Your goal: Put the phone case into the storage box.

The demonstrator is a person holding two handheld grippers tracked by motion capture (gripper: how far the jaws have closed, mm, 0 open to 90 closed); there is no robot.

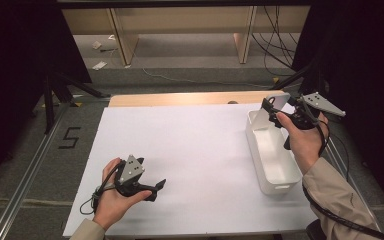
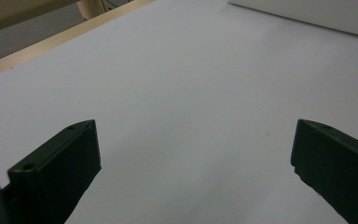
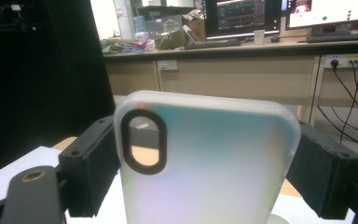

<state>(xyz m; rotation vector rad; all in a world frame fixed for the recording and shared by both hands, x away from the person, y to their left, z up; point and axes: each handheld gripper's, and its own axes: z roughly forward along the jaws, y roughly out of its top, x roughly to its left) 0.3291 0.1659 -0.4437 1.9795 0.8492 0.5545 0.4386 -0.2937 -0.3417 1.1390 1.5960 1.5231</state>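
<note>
A frosted white phone case [image 3: 223, 140] with a black-rimmed camera cutout stands upright between the jaws of my right gripper [image 3: 204, 163], which press on its two long sides. From above, the phone case [image 1: 280, 101] is held over the far end of a long white bin [image 1: 280, 172] at the table's right. My left gripper [image 1: 159, 189] rests low near the front left of the white sheet [image 1: 195, 145]. In its own view the left gripper [image 2: 196, 140] stands wide open with bare sheet between the jaws.
A strip of the wooden tabletop [image 1: 180, 98] shows behind the sheet. The bin's side [image 2: 317, 14] appears at the top right of the left gripper view. Desks, cables and monitors stand beyond the table.
</note>
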